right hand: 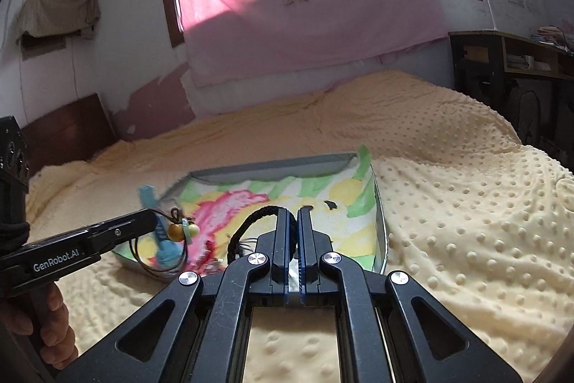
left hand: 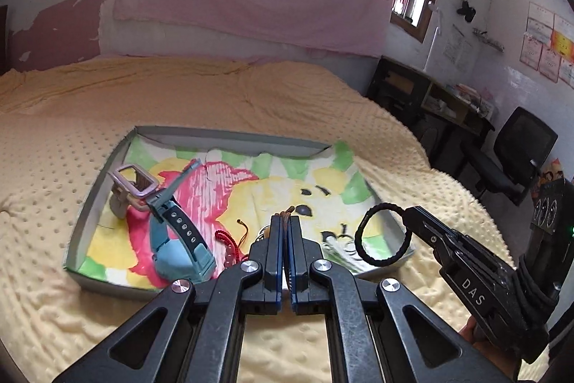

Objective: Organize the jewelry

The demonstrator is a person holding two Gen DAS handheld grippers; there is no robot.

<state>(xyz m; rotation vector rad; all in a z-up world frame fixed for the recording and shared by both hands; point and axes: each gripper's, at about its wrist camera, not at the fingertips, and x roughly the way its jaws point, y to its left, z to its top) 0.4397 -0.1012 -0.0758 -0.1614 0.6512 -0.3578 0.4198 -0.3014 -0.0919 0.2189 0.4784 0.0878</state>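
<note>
Both sets of fingers are clamped on jewelry above the bed (left hand: 179,88). The left gripper (left hand: 285,221) pinches a thin brown cord necklace (right hand: 158,261); the right wrist view shows its loop dangling below the tips with round beads (right hand: 176,232) bunched near the grip. The right gripper (right hand: 293,221) holds a black braided bracelet (left hand: 382,236), whose ring hangs free to one side of the tips. Below them a shallow grey tray (left hand: 229,134), lined with a bright cartoon cloth (left hand: 251,189), sits on the dotted yellow blanket and already holds a blue watch (left hand: 179,239), a lilac-framed watch (left hand: 136,182) and a red beaded string (left hand: 229,243). Both held pieces look light and limp: the cord will likely swing and could snag on the watch straps, so a hold close to the beads seems steadier. The braid appears soft but grippy, so a pinch anywhere on it should do.
</note>
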